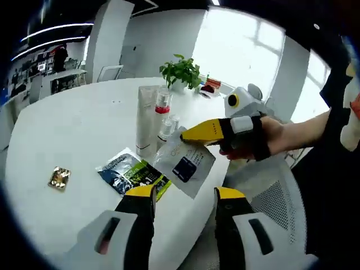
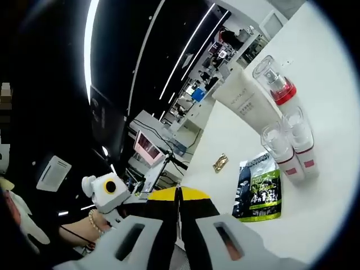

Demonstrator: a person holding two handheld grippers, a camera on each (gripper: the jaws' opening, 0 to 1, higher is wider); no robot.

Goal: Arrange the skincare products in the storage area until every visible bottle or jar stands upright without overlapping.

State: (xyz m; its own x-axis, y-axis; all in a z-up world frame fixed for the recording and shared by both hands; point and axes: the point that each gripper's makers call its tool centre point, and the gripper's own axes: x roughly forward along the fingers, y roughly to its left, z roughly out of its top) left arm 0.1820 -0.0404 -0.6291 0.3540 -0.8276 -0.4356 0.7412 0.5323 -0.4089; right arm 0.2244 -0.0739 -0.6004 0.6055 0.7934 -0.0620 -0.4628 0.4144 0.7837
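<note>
White sachet (image 1: 185,163), thin and floppy, pinched at its upper edge by right gripper (image 1: 194,133); judged light, slippery. Left gripper (image 1: 183,194) jaws apart, lower centre.

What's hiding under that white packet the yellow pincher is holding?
Under the white sachet, held by the right gripper, lies part of a green and black packet on the white table. The packet's covered corner can't be seen.

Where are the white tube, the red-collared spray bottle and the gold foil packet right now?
white tube (image 1: 145,121): left gripper view, middle of its body.
red-collared spray bottle (image 2: 279,90): right gripper view, on the red collar below its clear cap.
gold foil packet (image 1: 59,177): left gripper view, centre of the packet.
</note>
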